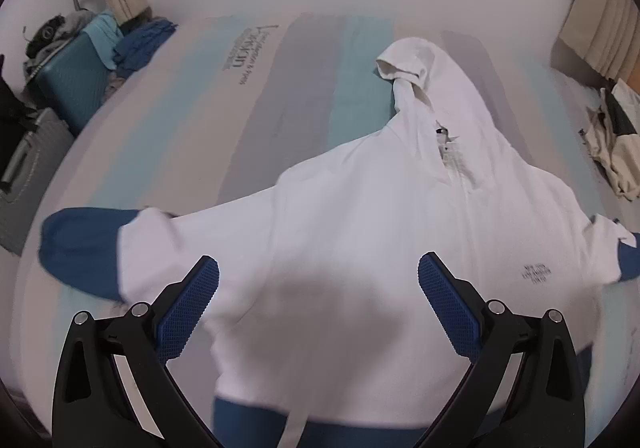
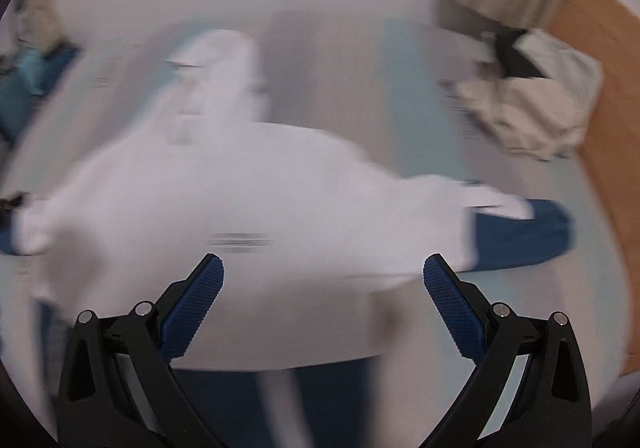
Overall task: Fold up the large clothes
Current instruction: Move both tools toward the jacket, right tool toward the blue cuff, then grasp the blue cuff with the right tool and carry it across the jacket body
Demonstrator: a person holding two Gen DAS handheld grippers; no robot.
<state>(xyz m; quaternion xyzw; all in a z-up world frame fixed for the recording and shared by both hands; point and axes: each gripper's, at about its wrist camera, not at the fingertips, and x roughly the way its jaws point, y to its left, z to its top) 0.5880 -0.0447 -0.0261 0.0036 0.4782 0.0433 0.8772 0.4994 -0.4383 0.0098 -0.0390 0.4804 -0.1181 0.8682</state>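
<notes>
A white zip hoodie (image 1: pixel 360 216) with blue lower sleeves and a blue hem lies spread face up on the striped bed (image 1: pixel 224 120), hood pointing away. Its left blue cuff (image 1: pixel 80 252) reaches toward the bed's left edge. My left gripper (image 1: pixel 319 276) is open and empty, hovering over the lower left of the body. In the blurred right wrist view the hoodie (image 2: pixel 260 200) fills the middle, with its right blue sleeve (image 2: pixel 524 236) stretched out. My right gripper (image 2: pixel 323 276) is open and empty above the lower right of the body.
A beige and black garment (image 2: pixel 532 104) lies crumpled at the bed's right side, also in the left wrist view (image 1: pixel 616 144). A teal suitcase (image 1: pixel 72 88) piled with clothes and a grey case (image 1: pixel 28 164) stand left of the bed. A wooden panel (image 2: pixel 604 96) runs along the right.
</notes>
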